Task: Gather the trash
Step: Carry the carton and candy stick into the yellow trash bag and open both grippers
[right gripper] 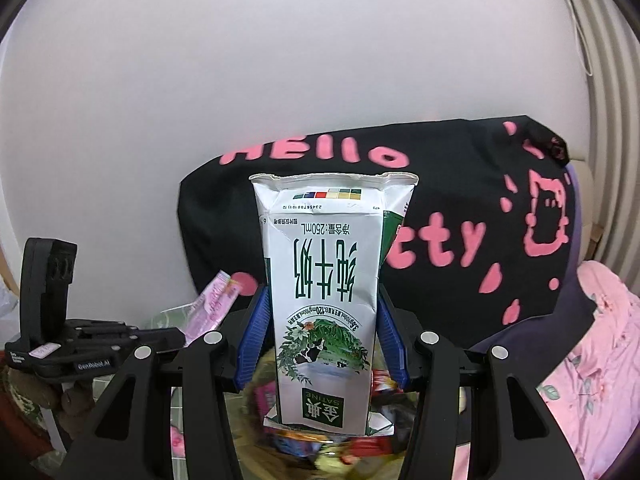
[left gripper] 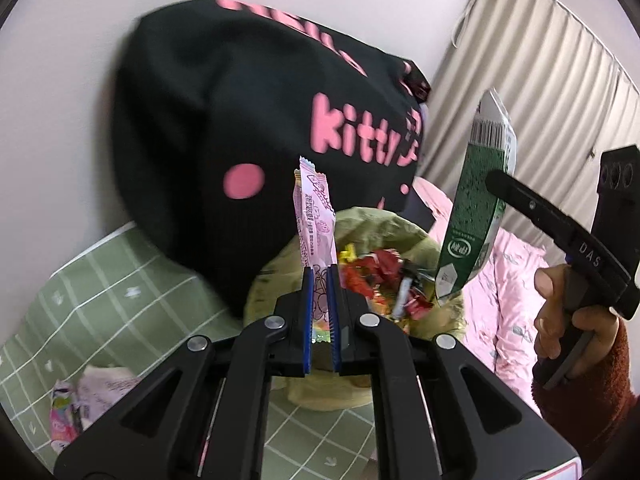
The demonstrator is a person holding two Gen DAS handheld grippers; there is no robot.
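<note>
My left gripper (left gripper: 320, 276) is shut on a long pink snack wrapper (left gripper: 314, 212) that stands up from its blue pads. Just beyond and below it is a bin lined with a yellow-green bag (left gripper: 372, 224), holding several colourful wrappers. My right gripper (right gripper: 324, 320) is shut on a flattened white-and-green milk carton (right gripper: 324, 264), held upside down over the bin's contents (right gripper: 320, 448). The left wrist view shows that carton (left gripper: 472, 216) hanging above the bin's right rim with the right gripper (left gripper: 494, 182) clamped on it. In the right wrist view the left gripper (right gripper: 182, 338) holds the pink wrapper (right gripper: 214, 306).
A big black cushion with pink "Hello Kitty" lettering (left gripper: 248, 112) leans on the white wall behind the bin. A green checked sheet (left gripper: 100, 300) carries more wrappers (left gripper: 76, 408) at lower left. A pink quilt (left gripper: 504, 304) and curtains (left gripper: 540, 80) are on the right. A hand in a rust sleeve (left gripper: 580, 376) grips the right tool.
</note>
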